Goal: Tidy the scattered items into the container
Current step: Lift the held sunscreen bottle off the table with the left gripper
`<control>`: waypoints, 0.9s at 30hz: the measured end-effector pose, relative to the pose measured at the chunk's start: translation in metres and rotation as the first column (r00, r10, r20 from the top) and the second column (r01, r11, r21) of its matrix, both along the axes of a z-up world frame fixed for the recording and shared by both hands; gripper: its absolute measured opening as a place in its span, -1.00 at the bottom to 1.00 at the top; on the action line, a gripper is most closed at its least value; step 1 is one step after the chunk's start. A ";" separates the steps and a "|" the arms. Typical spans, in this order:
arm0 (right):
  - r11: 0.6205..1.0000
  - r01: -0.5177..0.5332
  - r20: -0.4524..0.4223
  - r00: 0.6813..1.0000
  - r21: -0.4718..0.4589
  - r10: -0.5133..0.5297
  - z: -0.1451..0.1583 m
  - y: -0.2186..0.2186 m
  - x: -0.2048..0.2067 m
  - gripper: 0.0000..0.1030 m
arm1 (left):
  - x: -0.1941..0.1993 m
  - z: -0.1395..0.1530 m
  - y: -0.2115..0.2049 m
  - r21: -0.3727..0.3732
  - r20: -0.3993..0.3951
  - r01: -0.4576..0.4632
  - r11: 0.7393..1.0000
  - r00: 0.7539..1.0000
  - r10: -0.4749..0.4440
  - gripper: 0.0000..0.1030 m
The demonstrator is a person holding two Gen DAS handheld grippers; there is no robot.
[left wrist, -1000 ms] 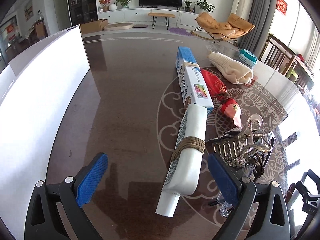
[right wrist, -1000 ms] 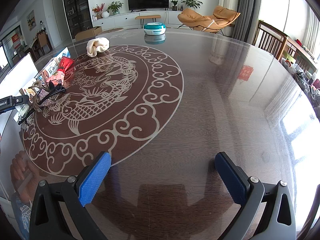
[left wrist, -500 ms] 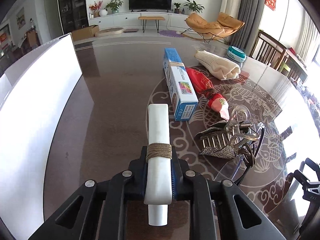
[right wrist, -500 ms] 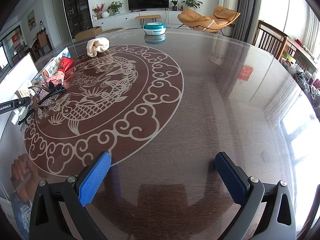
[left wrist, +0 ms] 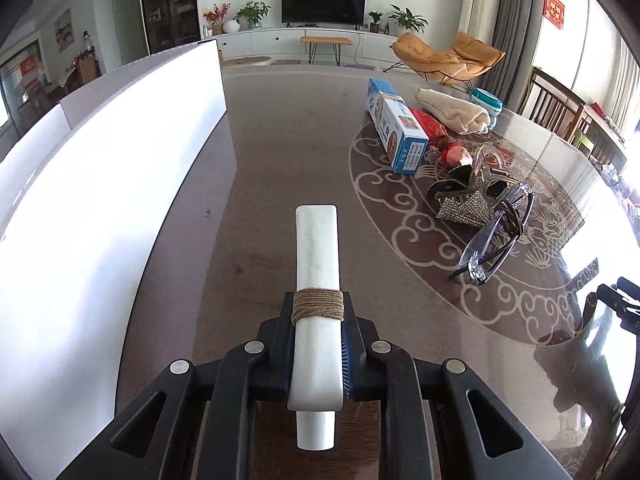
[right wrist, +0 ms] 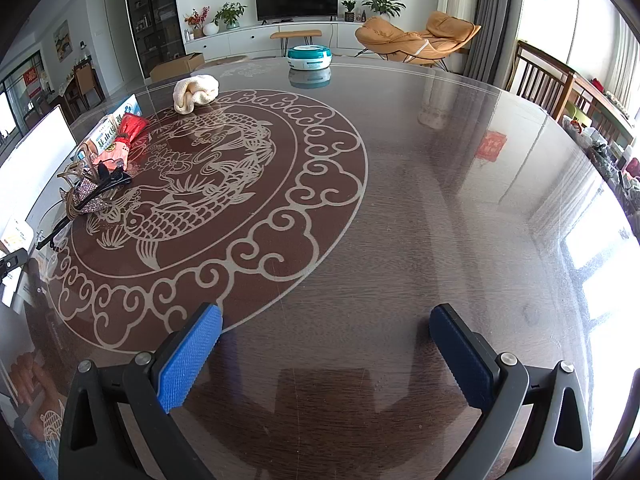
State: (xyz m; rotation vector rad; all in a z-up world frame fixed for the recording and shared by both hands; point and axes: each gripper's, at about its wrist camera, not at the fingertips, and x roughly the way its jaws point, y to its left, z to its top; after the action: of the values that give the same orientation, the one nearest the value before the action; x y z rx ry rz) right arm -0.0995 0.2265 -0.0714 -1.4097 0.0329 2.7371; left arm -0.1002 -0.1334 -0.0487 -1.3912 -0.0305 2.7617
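Observation:
My left gripper (left wrist: 316,344) is shut on a white tube (left wrist: 317,264) bound with brown twine and holds it above the table, pointing forward. The white container (left wrist: 100,184) stands close on the left. On the table to the right lie a blue and white box (left wrist: 394,130), a red packet (left wrist: 434,128), a cream cloth (left wrist: 454,112), a hair clip pile (left wrist: 466,196) and glasses (left wrist: 494,244). My right gripper (right wrist: 326,356) is open and empty over bare table; the same items (right wrist: 100,176) lie far to its left.
A teal round case (right wrist: 310,57) sits at the table's far edge. The table (right wrist: 400,200) is dark glossy wood with a pale dragon-and-cloud pattern. Chairs stand beyond its right edge.
My left gripper closed on the white tube and lifted it, swinging left toward the container. The right gripper has not moved.

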 end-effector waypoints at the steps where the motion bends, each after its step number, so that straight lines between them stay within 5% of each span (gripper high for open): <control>1: 1.000 0.000 0.000 1.000 0.000 0.000 0.000 0.000 0.000 1.00 | 0.000 0.000 -0.001 0.011 -0.004 -0.004 1.000 1.000 0.004 -0.64; 13: 1.000 0.000 0.000 1.000 0.000 0.000 0.000 0.000 0.000 1.00 | -0.003 -0.003 -0.002 0.023 -0.049 -0.018 1.000 0.999 0.019 -0.55; 16: 1.000 0.000 0.000 1.000 0.000 0.000 0.000 0.000 0.000 1.00 | -0.005 -0.003 0.003 0.009 -0.046 0.000 1.000 0.999 0.000 -0.22; 18: 1.000 0.000 0.000 1.000 0.000 0.000 0.000 0.000 0.000 1.00 | -0.005 -0.004 0.005 -0.024 -0.036 -0.012 1.000 0.999 0.011 0.22; 27: 1.000 0.000 0.000 1.000 0.000 0.000 0.000 0.000 0.000 1.00 | -0.008 -0.009 0.000 -0.039 -0.010 -0.037 0.999 0.999 0.037 0.68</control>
State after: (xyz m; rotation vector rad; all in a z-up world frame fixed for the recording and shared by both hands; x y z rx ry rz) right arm -0.0994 0.2264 -0.0714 -1.4096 0.0331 2.7369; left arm -0.1078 -0.1335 -0.0577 -1.4009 -0.0012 2.8138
